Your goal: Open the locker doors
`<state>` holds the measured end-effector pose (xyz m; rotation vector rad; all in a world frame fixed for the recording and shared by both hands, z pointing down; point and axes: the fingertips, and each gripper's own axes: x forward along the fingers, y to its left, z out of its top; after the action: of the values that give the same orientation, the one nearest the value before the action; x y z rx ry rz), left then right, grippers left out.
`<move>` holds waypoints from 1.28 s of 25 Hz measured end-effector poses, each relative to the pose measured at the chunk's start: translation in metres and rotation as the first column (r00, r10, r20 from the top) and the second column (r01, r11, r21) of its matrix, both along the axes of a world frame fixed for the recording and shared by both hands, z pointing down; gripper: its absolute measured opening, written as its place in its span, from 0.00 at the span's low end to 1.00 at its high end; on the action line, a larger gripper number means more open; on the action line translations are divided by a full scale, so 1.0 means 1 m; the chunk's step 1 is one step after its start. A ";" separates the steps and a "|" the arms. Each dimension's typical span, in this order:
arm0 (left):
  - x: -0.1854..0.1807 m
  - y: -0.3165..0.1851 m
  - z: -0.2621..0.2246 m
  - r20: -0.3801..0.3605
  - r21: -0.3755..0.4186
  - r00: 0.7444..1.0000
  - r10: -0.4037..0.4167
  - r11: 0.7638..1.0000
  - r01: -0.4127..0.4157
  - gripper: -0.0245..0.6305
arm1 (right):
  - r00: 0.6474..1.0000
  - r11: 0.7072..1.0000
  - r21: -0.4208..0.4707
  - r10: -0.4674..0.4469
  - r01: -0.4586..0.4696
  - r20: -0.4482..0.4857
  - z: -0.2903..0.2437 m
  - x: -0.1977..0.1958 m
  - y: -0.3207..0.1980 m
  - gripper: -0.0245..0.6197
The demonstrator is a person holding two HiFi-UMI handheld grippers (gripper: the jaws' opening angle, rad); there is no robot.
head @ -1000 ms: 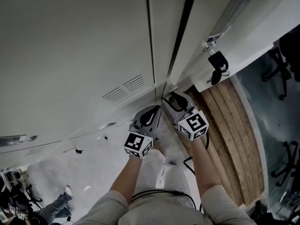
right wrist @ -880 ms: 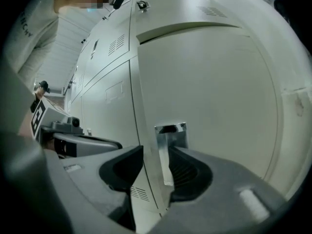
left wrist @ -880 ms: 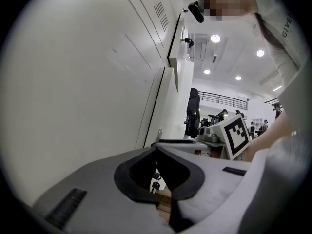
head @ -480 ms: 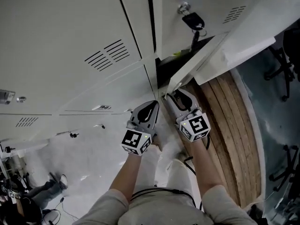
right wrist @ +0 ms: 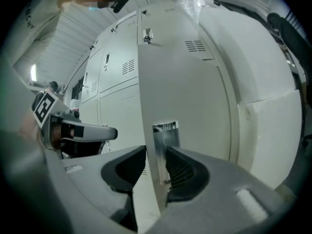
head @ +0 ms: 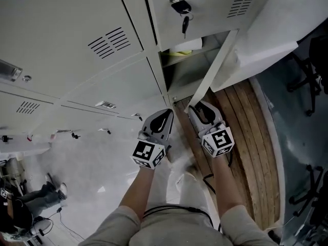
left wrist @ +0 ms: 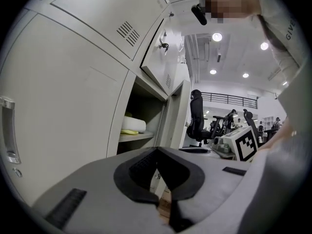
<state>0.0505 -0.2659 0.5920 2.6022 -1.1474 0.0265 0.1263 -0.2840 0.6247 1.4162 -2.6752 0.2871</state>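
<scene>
A bank of pale grey lockers [head: 77, 35] fills the head view. One lower locker door [head: 212, 70] stands swung open, showing a shelf with a yellow and white bundle [head: 184, 47]. My right gripper [head: 197, 106] is at this door's bottom free edge. In the right gripper view the door's edge [right wrist: 180, 82] and its metal pull plate [right wrist: 165, 130] sit between the jaws [right wrist: 156, 152], which have just been closing onto them. My left gripper [head: 165, 114] hangs beside it, shut and empty [left wrist: 158, 150]. Above, another door [head: 205, 14] with keys [head: 182, 9] is ajar.
A wooden floor strip [head: 251, 152] runs on the right, beside a white partition [head: 266, 40] and office chairs [head: 307, 76]. Closed lockers with vents [head: 110, 42] stand at the left. A black cable [head: 169, 209] trails by my arms. Another person [head: 20, 204] is at the lower left.
The lower locker door has swung outward with my right gripper on its edge, and the compartment with its shelf has come into sight. Both grippers have shifted back from the lockers.
</scene>
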 end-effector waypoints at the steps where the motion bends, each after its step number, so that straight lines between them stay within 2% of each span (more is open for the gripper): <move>1: 0.004 0.003 -0.001 -0.001 0.002 1.000 0.000 1.000 0.000 0.04 | 1.000 1.000 -0.003 0.000 0.000 -0.002 0.000 0.004 0.003 0.24; 9: 0.024 0.024 -0.007 -0.001 0.017 1.000 -0.010 1.000 0.010 0.04 | 1.000 0.999 -0.017 0.030 -0.030 0.002 0.000 0.039 0.026 0.24; 18: 0.040 0.044 -0.013 -0.002 0.030 1.000 -0.021 0.999 0.021 0.04 | 0.989 0.989 -0.038 0.145 -0.144 0.033 0.000 0.094 0.051 0.22; 25: 0.048 0.056 -0.017 0.002 0.037 1.000 -0.029 0.999 0.029 0.04 | 0.970 0.970 -0.049 0.242 -0.240 0.039 -0.001 0.135 0.061 0.21; 32: 0.049 0.063 -0.018 0.003 0.042 0.999 -0.047 0.998 0.047 0.04 | 0.937 0.938 -0.055 0.345 -0.342 0.062 -0.001 0.166 0.065 0.15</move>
<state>0.0992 -0.2027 0.5742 2.6114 -1.2224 -0.0024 0.2923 -0.2187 0.6233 1.8910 -2.4412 0.4273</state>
